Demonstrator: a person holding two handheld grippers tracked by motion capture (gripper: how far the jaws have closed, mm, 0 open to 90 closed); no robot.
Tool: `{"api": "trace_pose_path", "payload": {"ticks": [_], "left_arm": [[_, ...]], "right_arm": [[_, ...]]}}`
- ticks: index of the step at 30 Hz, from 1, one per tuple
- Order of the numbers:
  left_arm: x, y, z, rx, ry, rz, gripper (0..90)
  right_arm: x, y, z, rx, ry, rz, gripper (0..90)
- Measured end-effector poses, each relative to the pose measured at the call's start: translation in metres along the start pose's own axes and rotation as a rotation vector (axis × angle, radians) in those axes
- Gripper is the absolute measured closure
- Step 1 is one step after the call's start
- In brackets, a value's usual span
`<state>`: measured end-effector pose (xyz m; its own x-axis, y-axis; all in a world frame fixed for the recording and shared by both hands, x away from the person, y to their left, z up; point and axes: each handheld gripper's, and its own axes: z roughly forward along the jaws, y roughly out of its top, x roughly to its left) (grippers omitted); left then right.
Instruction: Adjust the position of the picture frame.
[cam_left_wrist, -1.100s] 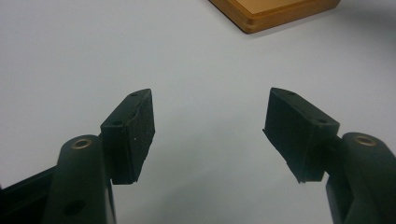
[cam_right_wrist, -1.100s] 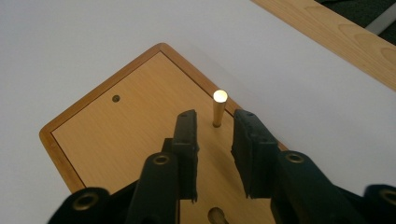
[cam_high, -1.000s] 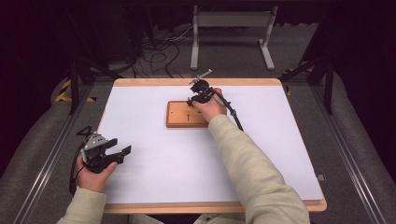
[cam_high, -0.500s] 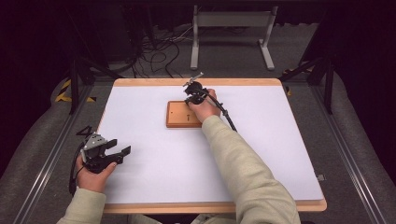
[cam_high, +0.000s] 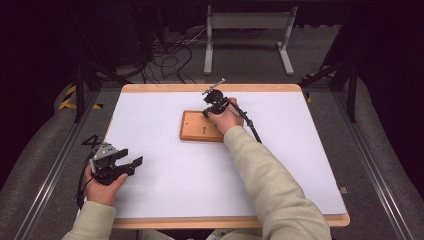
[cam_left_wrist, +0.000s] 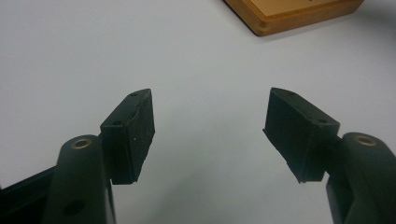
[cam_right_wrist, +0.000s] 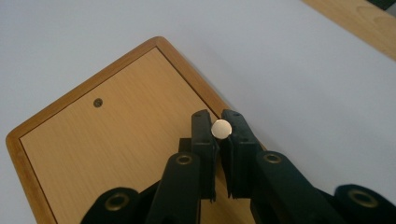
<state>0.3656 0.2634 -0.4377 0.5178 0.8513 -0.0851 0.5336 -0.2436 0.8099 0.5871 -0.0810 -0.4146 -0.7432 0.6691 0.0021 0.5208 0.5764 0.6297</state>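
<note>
Plainly, a white tabletop (cam_high: 200, 185) with a wooden rim was seen from the high view, and a small wooden board (cam_high: 196, 127) was laid flat on it slightly toward 12 o'clock from the centre. The right claw (cam_high: 214, 100) was held over the board's far corner, at about 1 o'clock of the board, the right hand (cam_high: 227, 119) being extended from a pale sleeve (cam_high: 270, 185). In the right gripper view the right claw (cam_right_wrist: 221, 128) was seen nearly closed, its two black jaws pressed on a small round silvery pin head (cam_right_wrist: 221, 129) pinched between the tips above the board (cam_right_wrist: 107, 154). How much of the pin lay below the head could not be told. A small dark hole (cam_right_wrist: 97, 102) was noted in the board's face, at about 10 o'clock from the jaw tips and apart from them.

The left claw (cam_high: 131, 166) was held low near the tabletop's edge at 8 o'clock, well apart from the board. In the left gripper view the left claw (cam_left_wrist: 210, 126) was seen spread wide with nothing between the jaws, only bare white surface beneath, and a corner of the board (cam_left_wrist: 289, 14) was visible at 1 o'clock.
</note>
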Motion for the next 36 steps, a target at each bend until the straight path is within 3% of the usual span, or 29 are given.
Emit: {"api": "trace_pose_path", "payload": {"ticks": [3, 10, 15, 21, 27, 31, 34, 36], "left_arm": [[-0.003, 0.002, 0.002, -0.001, -0.003, 0.008, 33.4], [-0.010, 0.006, 0.008, 0.004, -0.018, 0.030, 33.4], [-0.015, 0.009, 0.012, 0.007, -0.028, 0.047, 33.4], [-0.022, 0.012, 0.018, 0.018, -0.043, 0.065, 33.4], [-0.026, 0.015, 0.024, 0.022, -0.056, 0.080, 33.3], [-0.029, 0.017, 0.027, 0.028, -0.066, 0.089, 33.3], [-0.031, 0.019, 0.028, 0.026, -0.073, 0.096, 33.4], [-0.032, 0.020, 0.030, 0.021, -0.074, 0.096, 33.4]], "right_arm": [[0.004, -0.007, -0.004, 0.007, 0.032, -0.007, 84.4], [0.018, -0.025, -0.026, 0.025, 0.036, -0.040, 84.4], [0.023, -0.042, -0.040, 0.042, 0.022, -0.009, 84.3], [0.031, -0.063, -0.058, 0.047, 0.043, 0.020, 84.2], [0.040, -0.082, -0.070, 0.052, 0.015, 0.007, 84.1], [0.039, -0.092, -0.072, 0.034, 0.014, 0.014, 83.6], [0.036, -0.098, -0.076, -0.003, 0.041, 0.008, 80.0], [0.034, -0.103, -0.084, -0.030, 0.057, 0.029, 75.2]]}}
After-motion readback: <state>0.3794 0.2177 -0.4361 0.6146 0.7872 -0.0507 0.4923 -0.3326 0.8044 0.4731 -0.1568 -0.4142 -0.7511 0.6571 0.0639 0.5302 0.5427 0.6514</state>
